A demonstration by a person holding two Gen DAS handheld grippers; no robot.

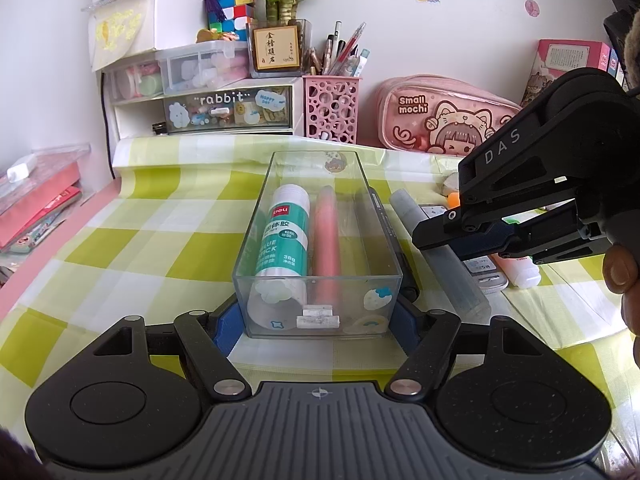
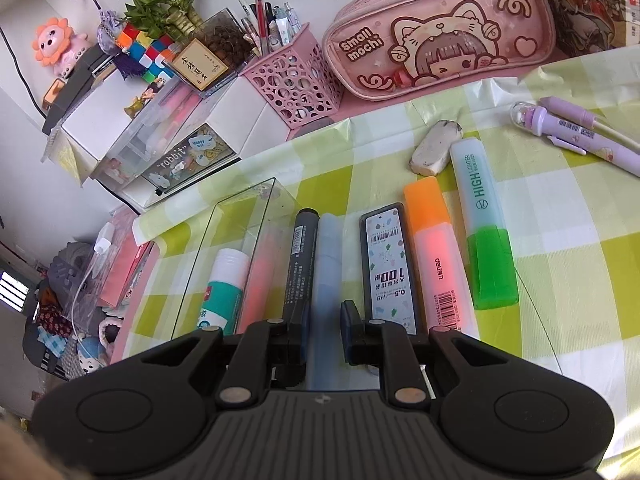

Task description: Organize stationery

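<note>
1. My left gripper (image 1: pixel 320 312) clamps the near end of the clear tray (image 1: pixel 256 216), pads on both side walls.
2. In the tray: glue stick (image 1: pixel 285 236), pink highlighter (image 1: pixel 328 240).
3. My right gripper (image 2: pixel 324 320) is nearly closed around the pale blue marker (image 2: pixel 330 248), just right of the tray, beside a black marker (image 2: pixel 298 256).

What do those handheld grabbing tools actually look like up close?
Each tool, left and right, is matte black plastic: a ribbed centre plate, two round discs, linkage bars with silver pins, and blue-padded fingers. The right one has "DAS" on its side.
</note>
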